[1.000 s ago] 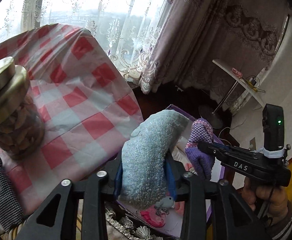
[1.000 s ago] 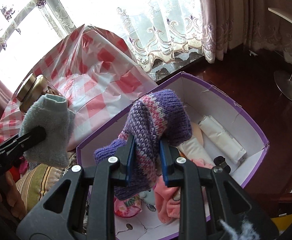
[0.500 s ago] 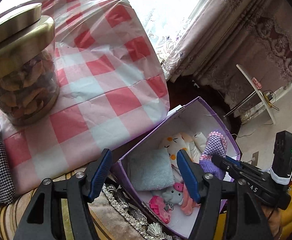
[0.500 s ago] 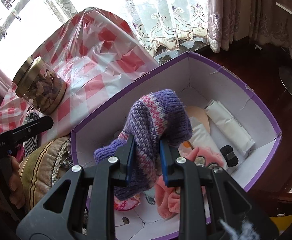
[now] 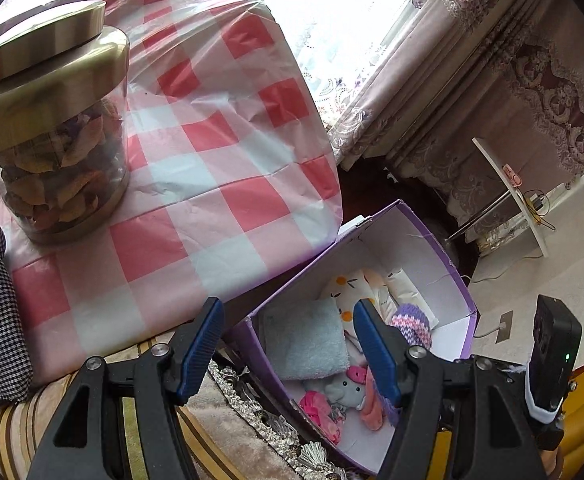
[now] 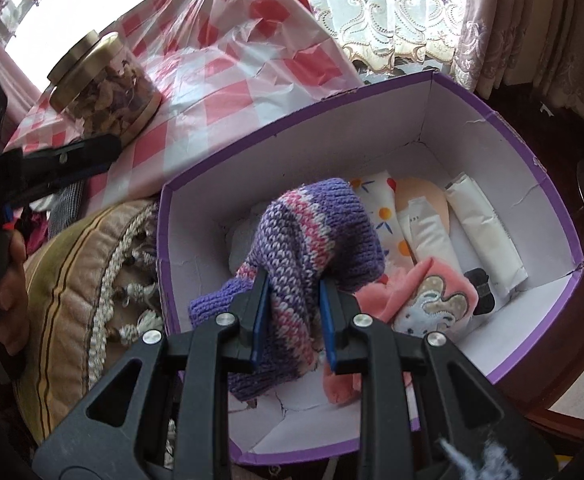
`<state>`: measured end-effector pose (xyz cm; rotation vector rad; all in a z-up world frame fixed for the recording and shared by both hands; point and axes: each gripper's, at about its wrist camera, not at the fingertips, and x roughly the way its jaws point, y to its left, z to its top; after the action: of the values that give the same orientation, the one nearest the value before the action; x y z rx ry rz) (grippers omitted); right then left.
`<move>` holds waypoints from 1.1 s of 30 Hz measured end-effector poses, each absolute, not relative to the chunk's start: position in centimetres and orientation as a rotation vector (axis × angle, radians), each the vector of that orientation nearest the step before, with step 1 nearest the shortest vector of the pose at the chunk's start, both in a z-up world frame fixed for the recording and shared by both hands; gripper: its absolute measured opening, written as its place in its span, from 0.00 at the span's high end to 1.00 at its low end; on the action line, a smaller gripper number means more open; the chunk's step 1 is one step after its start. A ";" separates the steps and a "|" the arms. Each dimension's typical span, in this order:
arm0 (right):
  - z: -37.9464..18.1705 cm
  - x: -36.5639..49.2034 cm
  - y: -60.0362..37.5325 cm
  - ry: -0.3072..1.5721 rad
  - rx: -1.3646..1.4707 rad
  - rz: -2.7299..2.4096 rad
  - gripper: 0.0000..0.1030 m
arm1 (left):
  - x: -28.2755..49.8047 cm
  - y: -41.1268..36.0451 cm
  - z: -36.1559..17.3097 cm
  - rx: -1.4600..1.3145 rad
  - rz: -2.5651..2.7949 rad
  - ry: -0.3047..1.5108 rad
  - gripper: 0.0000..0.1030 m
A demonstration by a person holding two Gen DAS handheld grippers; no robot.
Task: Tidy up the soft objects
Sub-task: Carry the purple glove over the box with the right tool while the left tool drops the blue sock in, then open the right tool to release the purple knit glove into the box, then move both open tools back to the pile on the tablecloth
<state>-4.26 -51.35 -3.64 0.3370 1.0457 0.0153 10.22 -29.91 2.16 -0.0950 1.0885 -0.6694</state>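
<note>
Purple striped knitted sock [image 6: 312,236]: you are holding it over the purple-rimmed cardboard box [image 6: 504,136], above the other soft things.
Right gripper [image 6: 294,320]: you are clamping the sock's middle, both ends drooping.
Left gripper [image 5: 287,356]: you are keeping it wide open and empty.
Handling: light, limp, compressible; pinching mid-body works.

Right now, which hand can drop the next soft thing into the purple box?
The right. The right gripper is clamped on the purple striped knitted sock over the purple cardboard box. The left gripper is open and holds nothing.
</note>
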 end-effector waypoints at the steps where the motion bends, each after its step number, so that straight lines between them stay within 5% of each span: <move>1: -3.8 -4.7 -51.1 1.061 0.319 0.033 0.72 | 10.2 -29.9 2.2 -0.095 -0.671 1.088 0.34; 4: -4.7 -5.5 -49.9 1.131 0.224 0.102 0.61 | 10.0 -30.0 2.3 -0.090 -0.675 1.083 0.34; 8: -6.6 -6.5 -47.8 1.239 0.114 0.185 0.34 | 10.0 -29.7 2.5 -0.098 -0.674 1.078 0.34; 10: -6.9 -6.9 -47.7 1.260 0.111 0.194 0.30 | 10.1 -29.4 2.5 -0.107 -0.672 1.078 0.34; 20: -5.1 -6.4 -50.1 1.200 0.149 0.083 0.29 | 9.9 -27.6 3.4 -0.144 -0.657 1.039 0.34; 33: 2.5 -3.7 -46.1 0.882 0.203 0.189 0.27 | 9.3 -18.6 5.4 -0.150 -0.532 0.940 0.34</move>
<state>-3.69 -46.12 2.46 0.2031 0.8816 0.1885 9.28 -18.62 5.39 -0.1503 0.9403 -0.5319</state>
